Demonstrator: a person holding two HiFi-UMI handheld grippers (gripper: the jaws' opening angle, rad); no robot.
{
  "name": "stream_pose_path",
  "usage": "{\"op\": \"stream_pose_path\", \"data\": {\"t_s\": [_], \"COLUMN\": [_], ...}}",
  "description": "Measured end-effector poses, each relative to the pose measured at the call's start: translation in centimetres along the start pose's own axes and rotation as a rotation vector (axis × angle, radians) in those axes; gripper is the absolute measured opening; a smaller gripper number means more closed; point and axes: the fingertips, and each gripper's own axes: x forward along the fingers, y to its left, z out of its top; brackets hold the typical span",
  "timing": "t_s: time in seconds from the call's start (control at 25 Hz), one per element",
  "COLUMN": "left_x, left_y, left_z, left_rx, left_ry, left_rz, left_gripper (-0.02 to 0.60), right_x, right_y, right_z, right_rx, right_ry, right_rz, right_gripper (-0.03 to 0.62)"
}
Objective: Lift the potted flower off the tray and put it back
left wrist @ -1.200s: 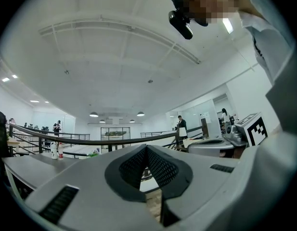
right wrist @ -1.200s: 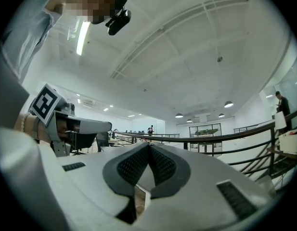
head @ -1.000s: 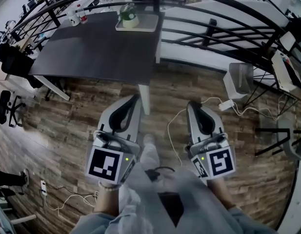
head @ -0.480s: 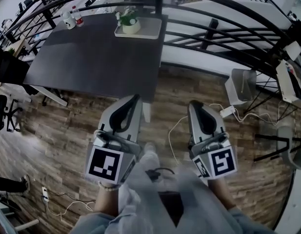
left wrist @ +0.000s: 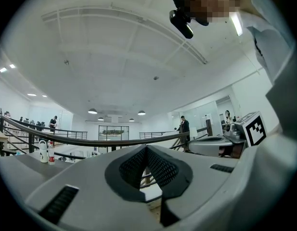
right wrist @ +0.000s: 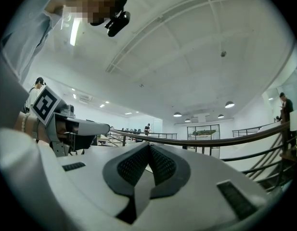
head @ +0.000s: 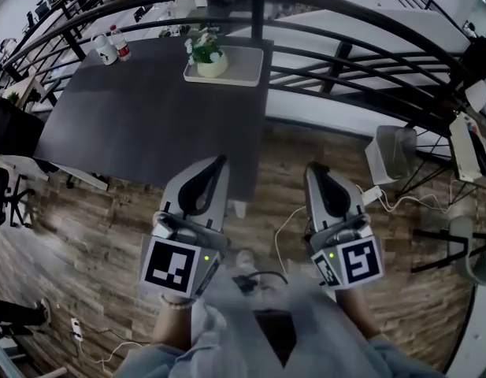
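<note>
The potted flower [head: 206, 54], green leaves in a pale round pot, stands at the left end of a white tray [head: 244, 65] on the far edge of a dark table [head: 148, 116]. Both grippers are held level over the wooden floor, well short of the tray. My left gripper [head: 220, 161] is shut and empty, its tip just over the table's near edge. My right gripper [head: 312, 168] is also shut and empty, to the right of the table. In the left gripper view the jaws [left wrist: 147, 147] meet with nothing between them, and likewise in the right gripper view [right wrist: 149, 146].
Two bottles [head: 113, 44] stand at the table's far left corner. A black curved railing [head: 345, 42] runs behind and to the right of the table. A white bin [head: 391, 152] and cables [head: 369, 197] lie on the floor at right. Office chairs [head: 5, 187] stand at left.
The table, tray and flower have slid down and closer in the head view as the person walks towards them. Both grippers stay shut and keep their places in the view.
</note>
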Motion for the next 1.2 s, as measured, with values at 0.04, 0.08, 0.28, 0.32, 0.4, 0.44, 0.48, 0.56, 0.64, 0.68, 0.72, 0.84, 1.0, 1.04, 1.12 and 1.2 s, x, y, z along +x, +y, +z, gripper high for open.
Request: {"op": "stream_pose_path", "data": {"t_s": [0.04, 0.08, 0.28, 0.32, 0.4, 0.44, 0.48, 0.56, 0.64, 0.68, 0.72, 0.84, 1.0, 1.04, 1.12, 1.2], "left_x": [0.4, 0.7, 2.0, 2.1, 2.4, 2.5, 2.6, 2.6, 2.5, 2.4, 2.4, 2.3, 2.4, 2.4, 2.4, 2.5], "left_y": [0.4, 0.9, 3.2, 3.6, 4.2, 4.4, 4.5, 4.9, 5.4, 5.6, 5.9, 6.7, 7.9, 8.3, 8.9, 9.6], "left_z": [0.1, 0.0, -0.4, -0.5, -0.5, -0.4, -0.4, -0.3, -0.1, 0.0, 0.0, 0.0, -0.1, -0.2, -0.4, -0.5], "left_rx": [0.001, 0.004, 0.007, 0.005, 0.001, -0.003, -0.012, -0.035, -0.042, -0.041, -0.039, -0.027, -0.019, -0.014, -0.004, 0.007], "left_ry": [-0.004, -0.005, -0.004, -0.007, -0.017, -0.023, -0.028, -0.038, -0.045, -0.046, -0.046, -0.046, -0.041, -0.036, -0.028, -0.024], "left_rz": [0.0, 0.001, 0.018, 0.022, 0.028, 0.028, 0.028, 0.028, 0.034, 0.038, 0.042, 0.06, 0.087, 0.093, 0.108, 0.122], "left_gripper": [-0.002, -0.002, -0.002, -0.002, -0.002, -0.002, -0.002, -0.002, -0.002, -0.002, -0.002, -0.002, -0.002, -0.002, -0.002, -0.002], "right_x": [0.6, 1.2, 3.7, 4.0, 4.5, 4.7, 4.8, 5.1, 5.4, 5.7, 6.0, 6.7, 7.8, 8.3, 9.1, 10.1], "right_y": [-0.2, -0.4, -0.7, -0.7, -0.8, -0.9, -1.0, -1.0, -0.9, -0.8, -0.8, -0.5, -0.4, -0.4, -0.3, -0.3], "right_z": [-0.1, -0.2, -0.5, -0.5, -0.4, -0.4, -0.5, -0.6, -0.6, -0.5, -0.5, -0.3, -0.2, -0.2, -0.3, -0.3], "right_rx": [0.0, 0.001, -0.003, -0.007, -0.015, -0.017, -0.017, -0.02, -0.024, -0.026, -0.028, -0.028, -0.028, -0.028, -0.028, -0.033], "right_ry": [-0.001, -0.002, -0.008, -0.006, -0.005, -0.004, -0.003, -0.001, -0.001, -0.001, -0.002, -0.008, -0.015, -0.017, -0.021, -0.022], "right_rz": [-0.002, -0.003, 0.001, 0.003, 0.003, 0.003, 0.002, 0.001, 0.002, 0.004, 0.006, 0.019, 0.039, 0.046, 0.063, 0.08], "right_gripper": [0.003, 0.003, 0.003, 0.003, 0.003, 0.003, 0.003, 0.003, 0.003, 0.003, 0.003, 0.003, 0.003, 0.003, 0.003, 0.003]}}
